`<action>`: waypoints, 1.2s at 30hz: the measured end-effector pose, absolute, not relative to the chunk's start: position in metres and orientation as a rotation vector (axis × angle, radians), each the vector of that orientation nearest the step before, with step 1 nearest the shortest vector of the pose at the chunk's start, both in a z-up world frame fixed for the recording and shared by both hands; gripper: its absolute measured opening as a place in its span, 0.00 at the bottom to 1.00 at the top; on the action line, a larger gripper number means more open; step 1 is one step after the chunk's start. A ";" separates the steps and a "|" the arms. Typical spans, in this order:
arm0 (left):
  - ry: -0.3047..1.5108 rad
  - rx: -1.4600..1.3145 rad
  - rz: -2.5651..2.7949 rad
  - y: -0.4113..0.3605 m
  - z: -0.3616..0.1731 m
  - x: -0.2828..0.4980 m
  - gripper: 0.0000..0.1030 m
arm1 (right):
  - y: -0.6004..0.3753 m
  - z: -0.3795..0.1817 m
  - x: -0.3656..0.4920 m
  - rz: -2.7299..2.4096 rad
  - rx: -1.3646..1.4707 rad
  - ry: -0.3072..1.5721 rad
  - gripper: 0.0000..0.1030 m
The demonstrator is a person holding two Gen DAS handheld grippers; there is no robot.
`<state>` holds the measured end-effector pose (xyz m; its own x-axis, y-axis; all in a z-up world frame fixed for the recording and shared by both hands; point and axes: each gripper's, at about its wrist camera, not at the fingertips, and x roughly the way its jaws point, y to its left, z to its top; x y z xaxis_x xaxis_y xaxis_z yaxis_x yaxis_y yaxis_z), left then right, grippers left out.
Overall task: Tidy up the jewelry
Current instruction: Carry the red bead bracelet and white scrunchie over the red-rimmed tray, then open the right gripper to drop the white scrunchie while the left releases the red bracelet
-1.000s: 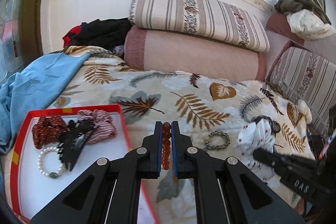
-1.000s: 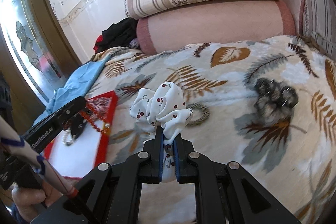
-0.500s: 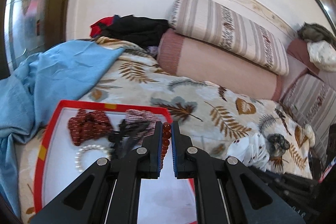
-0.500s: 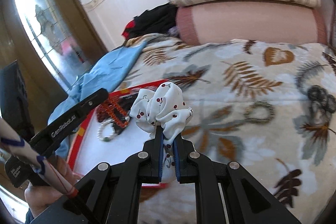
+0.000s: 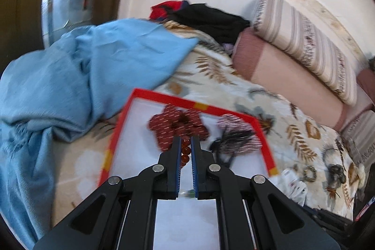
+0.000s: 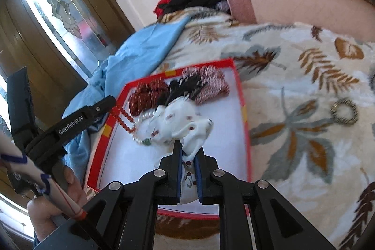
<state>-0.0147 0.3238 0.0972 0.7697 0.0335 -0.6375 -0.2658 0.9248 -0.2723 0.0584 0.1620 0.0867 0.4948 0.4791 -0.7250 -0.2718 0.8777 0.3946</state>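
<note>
A red-rimmed white tray (image 5: 164, 98) (image 6: 243, 109) lies on the leaf-print bed cover. In it are a dark red scrunchie (image 5: 178, 125) (image 6: 143, 97), a pink scrunchie (image 5: 236, 132) (image 6: 211, 83), a black hair claw (image 6: 182, 87) and a pearl bracelet (image 6: 143, 118). My left gripper (image 5: 186, 147) is shut on a red bead bracelet (image 5: 185, 152) (image 6: 123, 118) above the tray. My right gripper (image 6: 188, 151) is shut on a white cherry-print scrunchie (image 6: 180, 123) over the tray's middle.
A leopard-print hair tie (image 6: 344, 111) (image 5: 309, 173) lies on the cover right of the tray, a dark scrunchie (image 5: 337, 171) beyond it. Blue cloth (image 5: 82, 76) is bunched left of the tray. Striped bolsters (image 5: 304, 48) line the wall.
Both grippers have swung left and moved over the tray with their loads. The white scrunchie now hangs above the tray's inside; the red bead bracelet now hangs over the tray's left side.
</note>
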 end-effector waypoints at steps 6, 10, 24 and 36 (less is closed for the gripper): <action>0.746 -0.399 0.200 0.334 0.081 -0.007 0.07 | 0.176 0.070 0.070 0.457 0.220 1.001 0.12; 0.784 -0.387 0.211 0.330 0.074 -0.003 0.07 | 0.181 0.066 0.075 0.443 0.195 1.011 0.12; 0.802 -0.357 0.215 0.318 0.072 0.004 0.07 | 0.175 0.050 0.085 0.386 0.176 1.035 0.24; 0.733 -0.349 0.192 0.307 0.086 0.002 0.20 | 0.162 0.073 0.073 0.392 0.190 0.971 0.34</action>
